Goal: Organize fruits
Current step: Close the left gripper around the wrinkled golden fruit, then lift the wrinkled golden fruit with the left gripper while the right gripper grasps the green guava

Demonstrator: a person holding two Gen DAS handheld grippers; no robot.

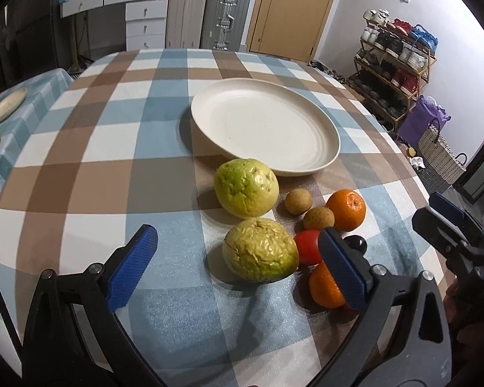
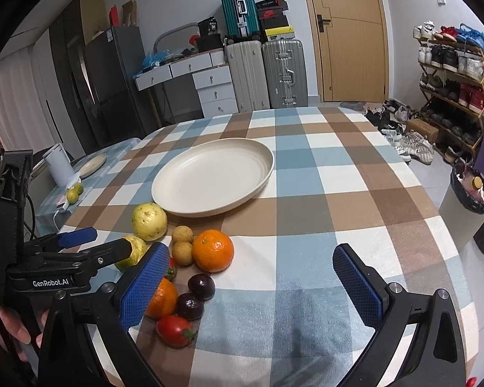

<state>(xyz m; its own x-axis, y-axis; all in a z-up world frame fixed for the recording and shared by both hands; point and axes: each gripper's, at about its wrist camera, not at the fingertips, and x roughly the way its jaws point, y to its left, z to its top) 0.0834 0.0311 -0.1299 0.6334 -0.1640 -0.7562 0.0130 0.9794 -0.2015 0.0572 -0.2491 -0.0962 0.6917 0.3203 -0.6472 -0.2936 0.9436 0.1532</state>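
Hovering w/ fingers wide apart, holding nothing: left gripper (image 1: 238,271), right gripper (image 2: 251,287), both near round cream plate (image 1: 264,129).

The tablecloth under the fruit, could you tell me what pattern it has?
The tablecloth is checked in blue, brown and white; the right wrist view shows it best.

We find bare bench (image 2: 322,193) across the right of the right-wrist frame. At lower left, clustered fruit (image 2: 190,271) and the plate (image 2: 264,174) behind it obstruct passage.
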